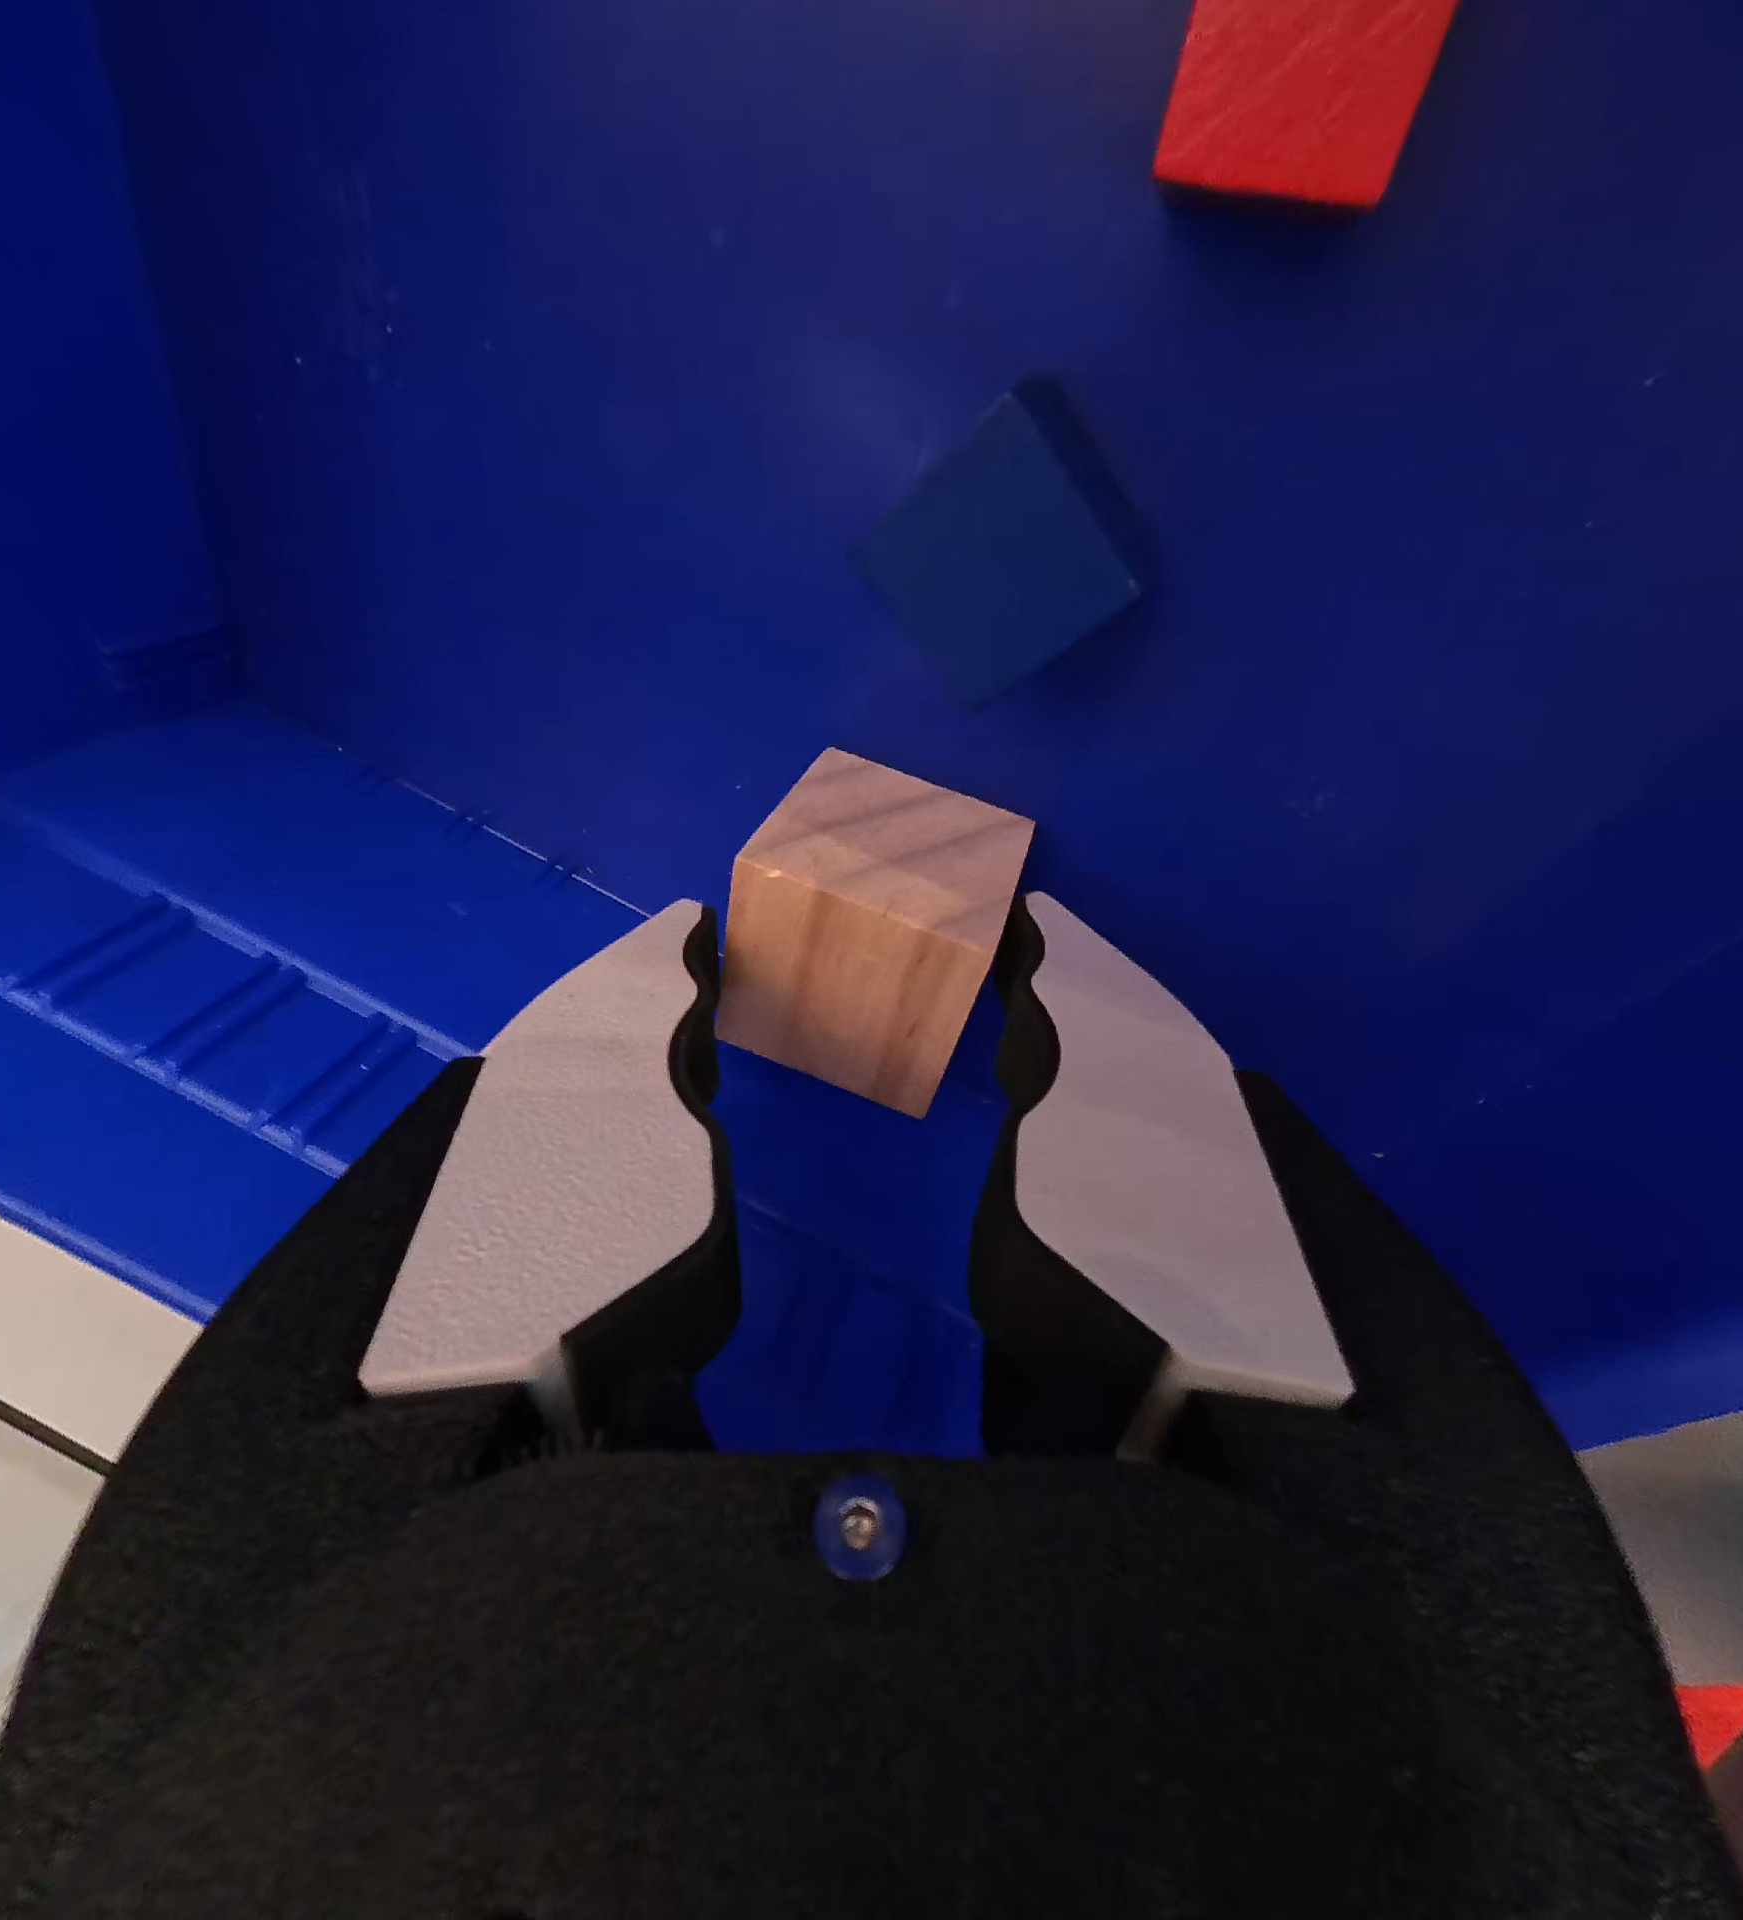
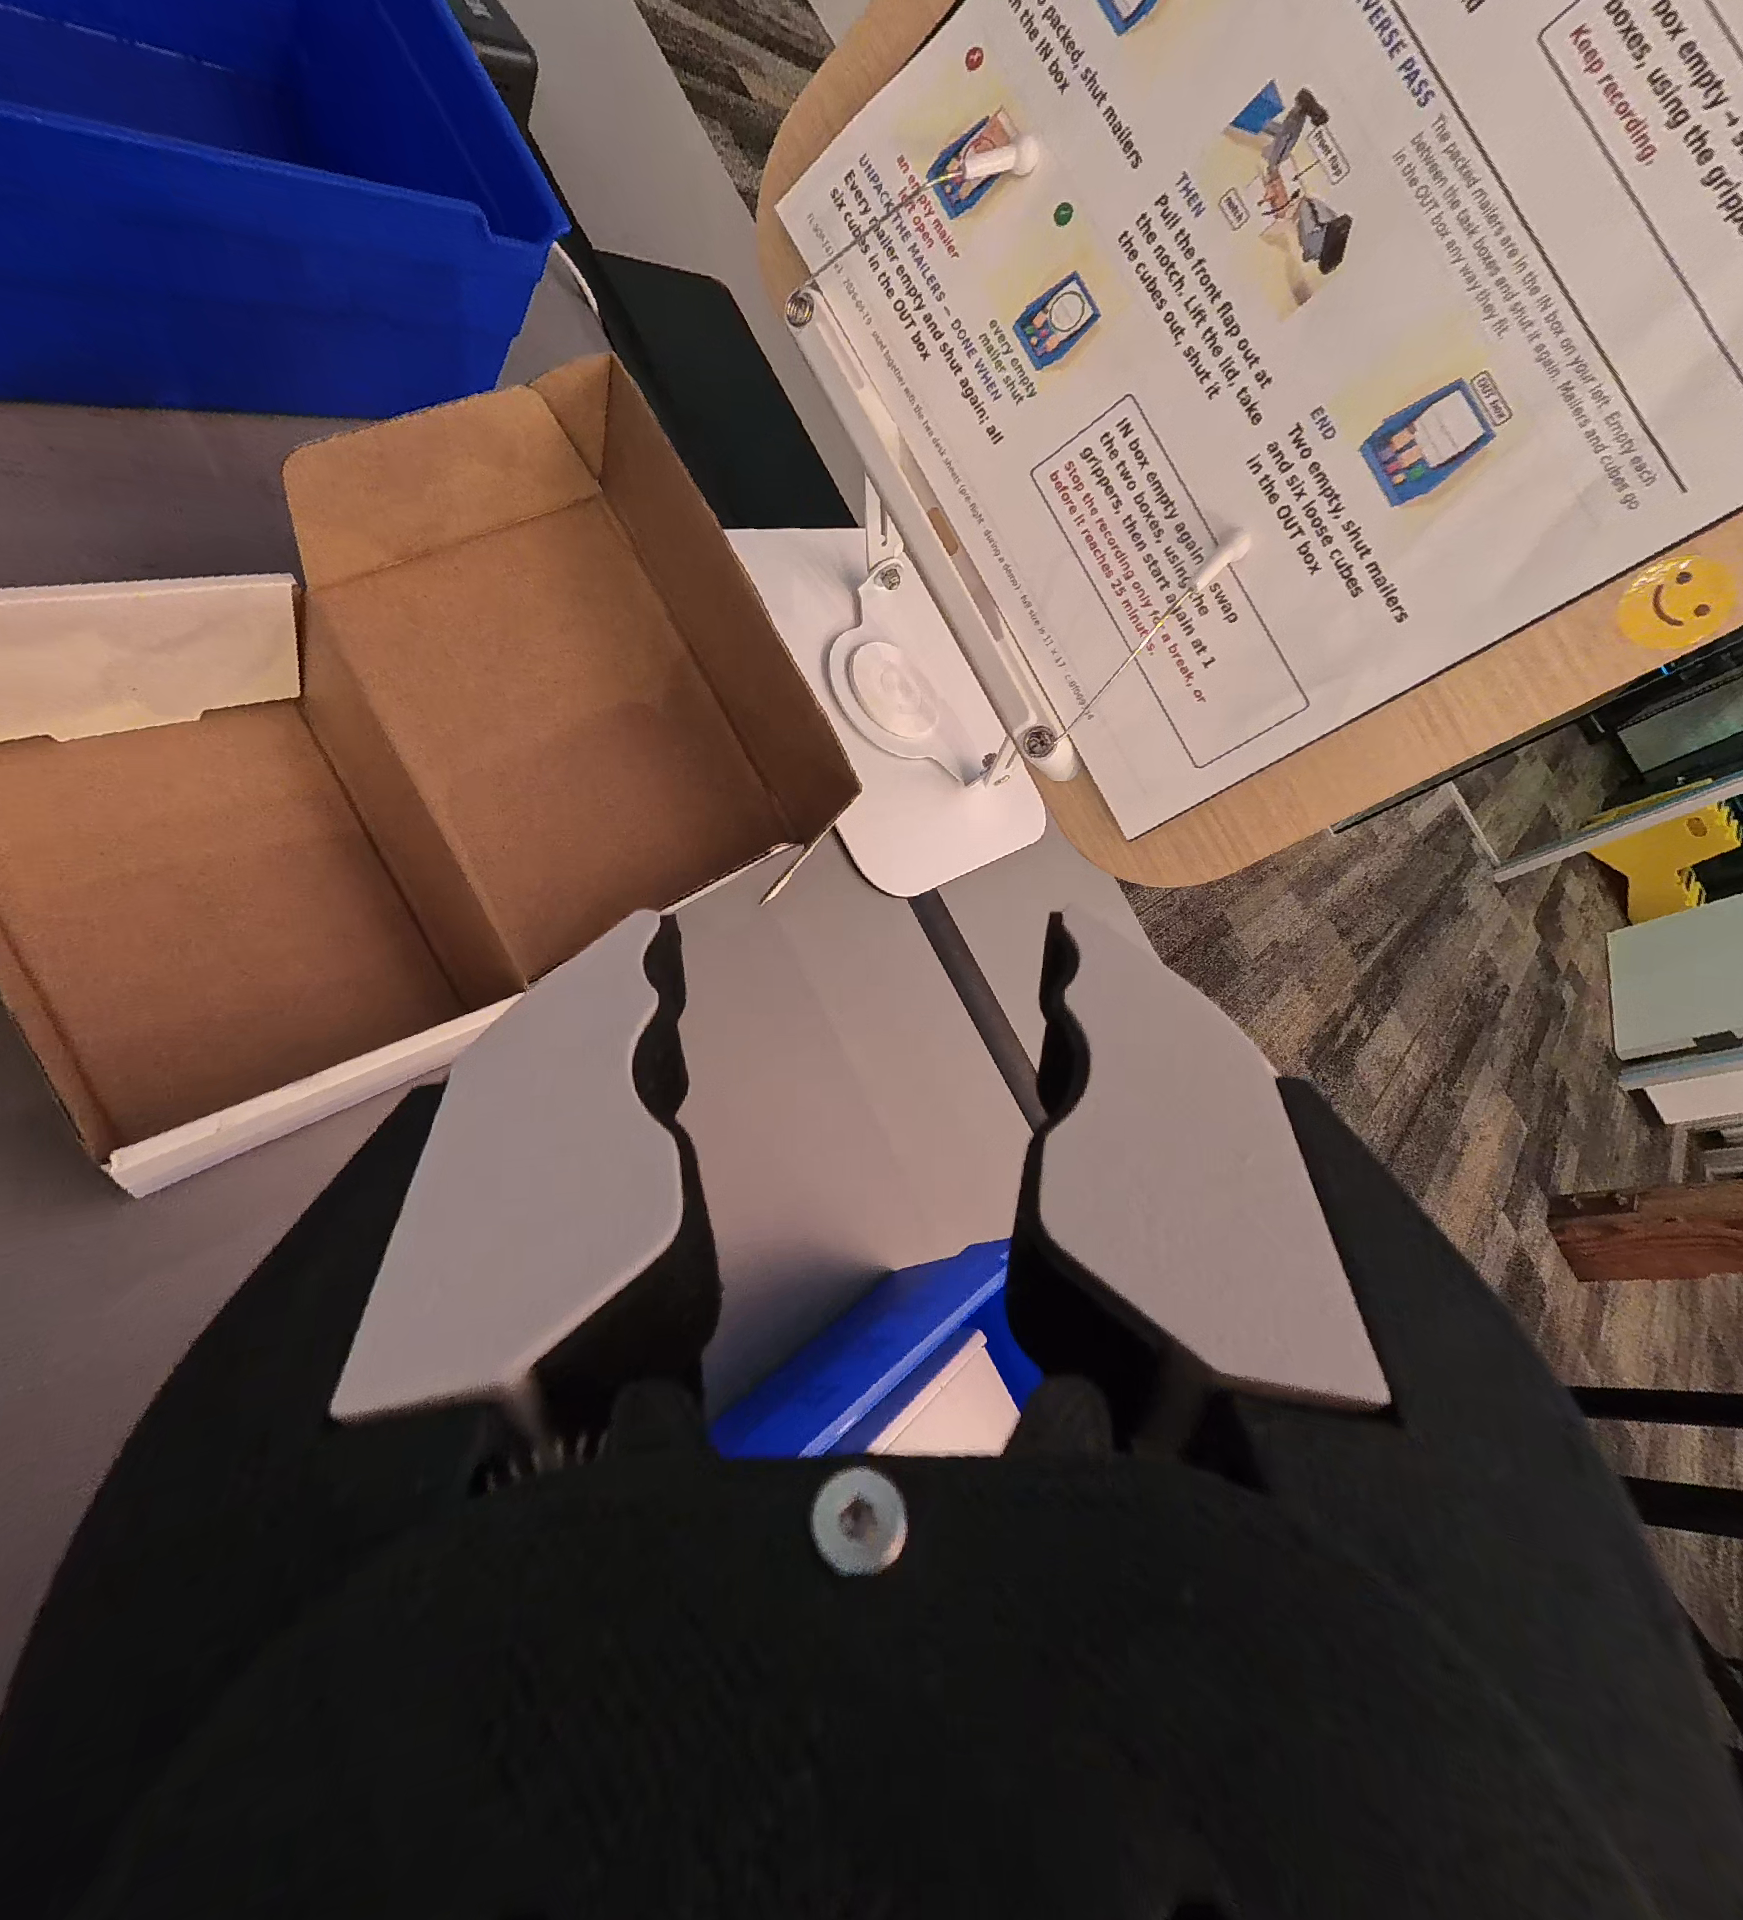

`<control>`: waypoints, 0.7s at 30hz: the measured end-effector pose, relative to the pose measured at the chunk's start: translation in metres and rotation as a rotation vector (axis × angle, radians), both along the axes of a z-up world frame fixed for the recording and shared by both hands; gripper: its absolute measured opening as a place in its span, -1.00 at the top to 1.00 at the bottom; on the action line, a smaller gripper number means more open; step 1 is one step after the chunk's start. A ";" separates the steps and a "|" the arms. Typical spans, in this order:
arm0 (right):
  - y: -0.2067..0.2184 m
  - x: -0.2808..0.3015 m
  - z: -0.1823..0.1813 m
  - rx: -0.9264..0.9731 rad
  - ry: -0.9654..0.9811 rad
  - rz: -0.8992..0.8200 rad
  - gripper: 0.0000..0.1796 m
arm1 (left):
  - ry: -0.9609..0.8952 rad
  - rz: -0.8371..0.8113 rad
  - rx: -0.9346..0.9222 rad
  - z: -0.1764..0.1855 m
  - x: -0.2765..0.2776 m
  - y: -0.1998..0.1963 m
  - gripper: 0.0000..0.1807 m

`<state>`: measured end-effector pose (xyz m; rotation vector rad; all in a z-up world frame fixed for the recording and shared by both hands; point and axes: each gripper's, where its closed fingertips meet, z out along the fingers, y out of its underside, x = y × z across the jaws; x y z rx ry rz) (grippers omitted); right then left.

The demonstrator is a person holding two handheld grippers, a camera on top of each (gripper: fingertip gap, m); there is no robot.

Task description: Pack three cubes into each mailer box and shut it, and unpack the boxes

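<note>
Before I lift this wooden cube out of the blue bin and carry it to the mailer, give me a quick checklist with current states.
1. Left gripper around the wooden cube: ok, both pads appear to touch its sides.
2. Grip depth: not ok, only the fingertips hold it and the cube sits skewed.
3. Other pieces clear of the lift: ok, the blue block and red block lie apart on the blue bin floor.
4. Mailer box open: ok, lid up, visible interior empty.
5. Right gripper free: ok, open, holding nothing.
</note>
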<state>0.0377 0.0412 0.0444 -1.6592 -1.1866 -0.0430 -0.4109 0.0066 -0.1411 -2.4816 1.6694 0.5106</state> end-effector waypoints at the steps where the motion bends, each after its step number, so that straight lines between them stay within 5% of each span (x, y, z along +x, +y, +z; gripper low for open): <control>1: 0.000 0.000 -0.001 -0.002 -0.001 -0.001 0.25 | 0.000 0.001 0.000 0.000 0.000 0.000 0.43; 13: 0.002 -0.001 -0.004 -0.006 -0.009 -0.001 0.25 | -0.011 0.083 0.070 0.016 -0.004 0.010 0.44; 17: 0.000 -0.018 0.004 0.046 0.021 0.043 0.25 | -0.209 0.116 0.185 0.054 0.016 0.019 0.44; 21: -0.015 -0.080 0.039 0.291 0.195 0.212 0.18 | -0.592 0.097 0.260 0.111 0.065 0.016 0.44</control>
